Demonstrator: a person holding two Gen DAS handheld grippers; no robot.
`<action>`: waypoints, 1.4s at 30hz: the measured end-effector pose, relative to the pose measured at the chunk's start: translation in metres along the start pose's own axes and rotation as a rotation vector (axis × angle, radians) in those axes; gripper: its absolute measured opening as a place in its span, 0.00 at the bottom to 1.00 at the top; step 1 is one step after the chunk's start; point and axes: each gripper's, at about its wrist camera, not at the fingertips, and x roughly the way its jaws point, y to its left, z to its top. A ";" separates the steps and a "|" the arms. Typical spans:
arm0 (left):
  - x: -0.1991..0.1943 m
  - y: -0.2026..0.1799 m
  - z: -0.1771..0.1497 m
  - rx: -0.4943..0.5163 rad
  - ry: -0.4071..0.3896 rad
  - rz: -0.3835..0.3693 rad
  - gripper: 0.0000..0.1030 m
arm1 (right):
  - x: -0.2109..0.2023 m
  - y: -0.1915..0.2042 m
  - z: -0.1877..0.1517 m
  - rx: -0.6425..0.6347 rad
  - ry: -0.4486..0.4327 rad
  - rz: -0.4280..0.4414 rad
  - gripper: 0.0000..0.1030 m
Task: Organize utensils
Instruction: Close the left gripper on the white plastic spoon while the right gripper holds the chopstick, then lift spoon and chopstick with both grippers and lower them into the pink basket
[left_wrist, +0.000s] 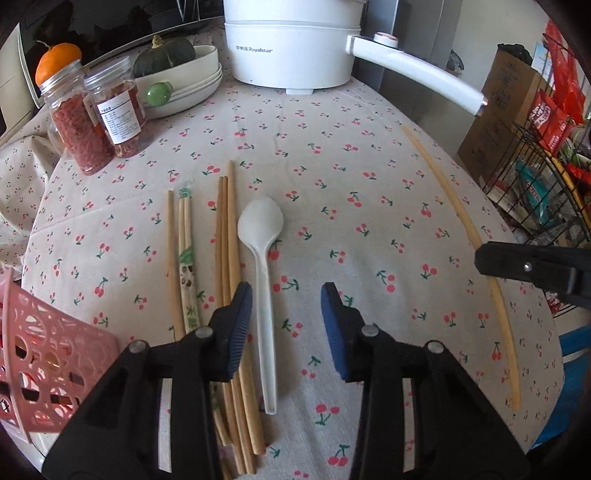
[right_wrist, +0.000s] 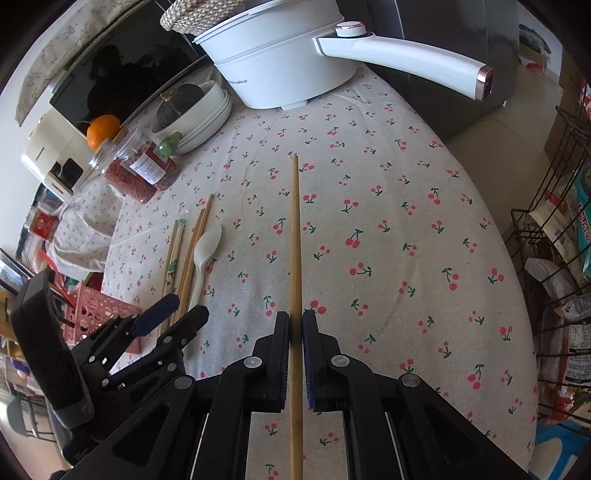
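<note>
A white plastic spoon (left_wrist: 260, 266) lies on the cherry-print cloth, with several bamboo chopsticks (left_wrist: 227, 236) and a wrapped pair (left_wrist: 186, 258) to its left. My left gripper (left_wrist: 286, 325) is open just above the spoon's handle, its left pad over the chopsticks. My right gripper (right_wrist: 295, 328) is shut on a single long chopstick (right_wrist: 295, 236), which points away along the table; this chopstick also shows in the left wrist view (left_wrist: 461, 229). A pink perforated basket (left_wrist: 40, 354) stands at the near left; it also shows in the right wrist view (right_wrist: 92, 310).
A white electric pot (left_wrist: 291, 48) with a long handle (left_wrist: 417, 70) stands at the back. Two jars (left_wrist: 96, 118), an orange, stacked white bowls (left_wrist: 192, 85) with a squash are at the back left. A wire rack (left_wrist: 546, 184) of packets stands right of the table.
</note>
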 end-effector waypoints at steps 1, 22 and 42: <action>0.004 0.003 0.003 -0.014 0.007 0.004 0.39 | 0.000 -0.001 0.002 0.006 -0.001 0.002 0.07; 0.035 0.010 0.031 -0.097 0.127 -0.024 0.09 | -0.003 0.000 0.002 0.011 -0.009 0.012 0.07; -0.200 -0.011 -0.035 0.035 -0.462 -0.245 0.09 | -0.075 0.015 -0.017 0.071 -0.193 0.105 0.07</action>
